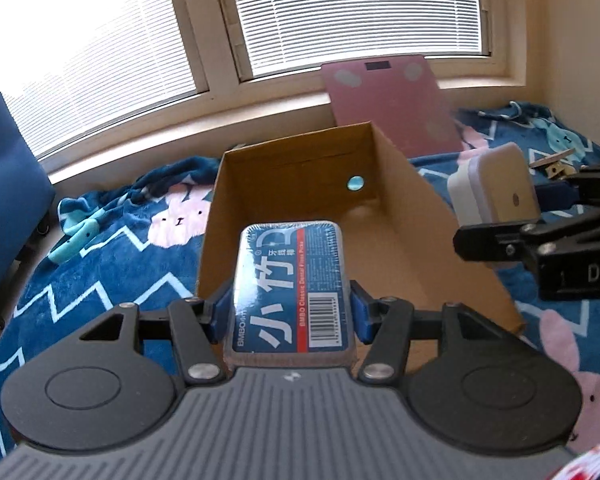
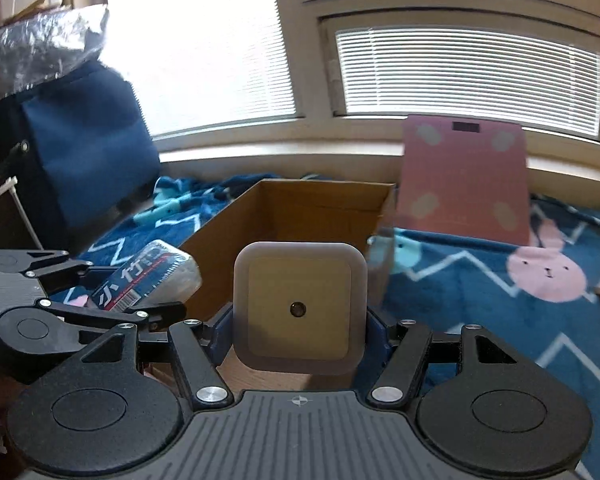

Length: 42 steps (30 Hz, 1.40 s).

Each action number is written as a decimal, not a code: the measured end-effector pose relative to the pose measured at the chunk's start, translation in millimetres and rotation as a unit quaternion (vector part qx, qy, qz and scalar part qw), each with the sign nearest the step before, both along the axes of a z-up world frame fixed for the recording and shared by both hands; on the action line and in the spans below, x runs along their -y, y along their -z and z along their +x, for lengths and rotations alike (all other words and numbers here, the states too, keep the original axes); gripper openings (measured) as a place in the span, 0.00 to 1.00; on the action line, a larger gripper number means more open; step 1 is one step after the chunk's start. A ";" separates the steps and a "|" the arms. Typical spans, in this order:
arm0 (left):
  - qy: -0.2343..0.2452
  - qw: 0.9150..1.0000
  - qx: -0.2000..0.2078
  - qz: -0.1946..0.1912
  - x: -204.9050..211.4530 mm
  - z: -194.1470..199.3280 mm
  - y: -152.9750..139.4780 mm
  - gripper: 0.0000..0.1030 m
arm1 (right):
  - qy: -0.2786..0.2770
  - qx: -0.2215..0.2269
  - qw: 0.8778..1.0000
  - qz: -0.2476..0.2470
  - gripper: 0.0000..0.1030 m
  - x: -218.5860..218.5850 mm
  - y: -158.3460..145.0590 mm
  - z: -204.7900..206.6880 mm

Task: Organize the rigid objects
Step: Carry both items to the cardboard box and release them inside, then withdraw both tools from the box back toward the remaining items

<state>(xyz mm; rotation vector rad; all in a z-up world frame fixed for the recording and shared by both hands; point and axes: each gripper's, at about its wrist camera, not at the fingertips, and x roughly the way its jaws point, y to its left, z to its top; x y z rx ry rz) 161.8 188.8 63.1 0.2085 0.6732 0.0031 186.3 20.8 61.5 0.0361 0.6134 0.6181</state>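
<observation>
My left gripper (image 1: 290,308) is shut on a blue dental floss pick box (image 1: 290,284), clamped at both long sides and held over the near end of an open cardboard box (image 1: 404,208). In the right wrist view my right gripper (image 2: 300,328) is shut on a square white night light (image 2: 299,310) with a yellowish face, just before the cardboard box (image 2: 292,216). The night light (image 1: 496,188) and right gripper (image 1: 500,216) show at the right of the left wrist view. The floss box (image 2: 148,276) and left gripper (image 2: 136,284) show at the left of the right wrist view.
The cardboard box lies on a blue blanket (image 1: 112,272) with pink bunnies. A pink bathroom scale (image 2: 464,180) leans on the wall under the window behind the box. A turquoise toy (image 1: 74,240) lies left of it; small wooden pieces (image 1: 552,162) lie far right. A dark blue bag (image 2: 84,152) stands left.
</observation>
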 end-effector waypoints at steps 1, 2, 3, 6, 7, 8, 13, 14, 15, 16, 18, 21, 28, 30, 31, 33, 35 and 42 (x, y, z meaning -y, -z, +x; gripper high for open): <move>-0.002 1.000 0.000 -0.001 -3.5 1.4 1.5 0.51 | -0.004 -0.001 1.000 -0.004 0.60 -4.7 2.4 2.7; -0.002 1.000 -0.002 -0.003 -4.6 2.9 3.2 0.51 | -0.006 -0.002 1.000 -0.006 0.60 -7.0 4.0 3.2; -0.002 1.000 -0.003 -0.007 -6.9 4.2 4.6 0.51 | -0.008 -0.004 1.000 -0.008 0.60 -8.6 5.9 4.8; -0.006 1.000 -0.007 -0.014 -12.7 8.7 9.3 0.51 | -0.012 -0.010 1.000 -0.012 0.60 -15.1 10.7 8.6; -0.006 1.000 -0.009 -0.014 -13.7 9.9 10.6 0.52 | -0.013 -0.011 1.000 -0.014 0.60 -16.5 12.4 9.4; -0.006 1.000 -0.010 -0.015 -14.1 10.7 11.8 0.52 | -0.013 -0.013 1.000 -0.015 0.60 -18.8 14.0 10.6; 0.000 1.000 -0.013 -0.020 -15.5 16.5 15.7 0.60 | -0.010 -0.019 1.000 -0.014 0.60 -19.6 18.1 15.2; -0.003 1.000 -0.011 -0.019 -15.7 16.4 15.3 0.66 | -0.010 -0.020 1.000 -0.015 0.60 -19.6 18.1 15.4; -0.004 1.000 -0.008 -0.019 -16.0 15.7 14.4 0.66 | -0.010 -0.019 1.000 -0.015 0.60 -19.4 17.8 14.4; -0.006 1.000 -0.007 -0.021 -16.5 15.1 13.5 0.66 | -0.011 -0.019 1.000 -0.014 0.60 -19.0 17.9 14.1; -0.011 1.000 -0.004 -0.024 -19.1 13.1 11.3 0.66 | -0.010 -0.020 1.000 -0.015 0.60 -19.5 17.2 14.1; -0.019 1.000 0.001 -0.023 -22.8 8.8 8.2 0.66 | -0.011 -0.021 1.000 -0.016 0.60 -19.3 17.6 14.0; -0.026 0.999 0.007 -0.028 -27.7 0.9 2.4 0.66 | -0.013 -0.022 0.999 -0.021 0.60 -22.9 17.8 13.7; -0.027 0.999 0.008 -0.030 -28.6 0.1 1.4 0.66 | -0.016 -0.020 0.999 -0.023 0.60 -24.3 17.7 13.4; -0.027 0.999 0.009 -0.030 -28.8 -0.4 1.0 0.66 | -0.018 -0.020 0.999 -0.023 0.60 -24.9 17.8 13.2; -0.028 0.999 0.009 -0.031 -29.0 -0.9 0.6 0.66 | -0.021 -0.019 0.999 -0.022 0.60 -26.2 18.6 13.5; -0.029 0.999 0.010 -0.033 -29.3 -1.8 0.7 0.66 | -0.025 -0.020 0.999 -0.018 0.61 -26.1 19.4 14.1; -0.035 0.999 0.010 -0.036 -30.6 -6.1 0.6 0.66 | -0.012 -0.003 1.000 0.004 0.73 -19.6 10.8 7.3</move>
